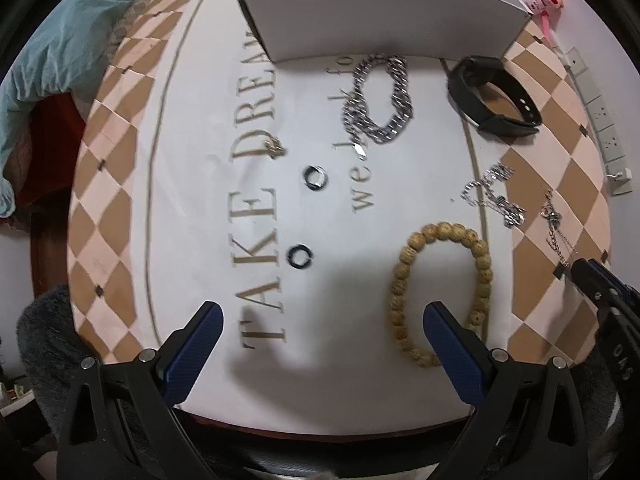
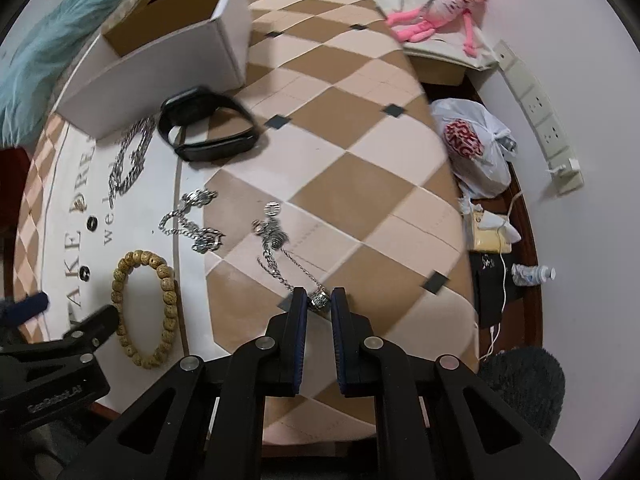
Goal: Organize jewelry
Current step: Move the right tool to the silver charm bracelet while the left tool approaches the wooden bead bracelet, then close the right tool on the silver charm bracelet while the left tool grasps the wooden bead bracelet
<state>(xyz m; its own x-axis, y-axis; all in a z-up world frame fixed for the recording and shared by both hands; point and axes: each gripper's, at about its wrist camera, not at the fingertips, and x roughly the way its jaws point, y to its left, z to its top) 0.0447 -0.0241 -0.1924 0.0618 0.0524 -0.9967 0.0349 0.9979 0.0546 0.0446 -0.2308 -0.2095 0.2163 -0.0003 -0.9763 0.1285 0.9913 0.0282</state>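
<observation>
My left gripper (image 1: pixel 322 312) is open and empty above the white mat, with a wooden bead bracelet (image 1: pixel 440 292) beside its right finger. Two dark rings (image 1: pixel 317 177) (image 1: pixel 301 256), a small gold piece (image 1: pixel 274 147), a thick silver chain (image 1: pixel 380 100) and a black watch band (image 1: pixel 494 96) lie ahead, before an open white box (image 1: pixel 380 16). My right gripper (image 2: pixel 319 300) is shut on the silver pendant (image 2: pixel 320 300) of a thin chain necklace (image 2: pixel 276 240). Another silver chain (image 2: pixel 192 220) lies to its left.
The checkered tan table (image 2: pixel 360 152) drops off at the right, where a plastic bag (image 2: pixel 476 148), a bottle (image 2: pixel 534 274) and cables lie on the floor. A pink plush toy (image 2: pixel 444 4) and a power strip (image 2: pixel 536 108) are against the wall. Teal cloth (image 1: pixel 52 40) is far left.
</observation>
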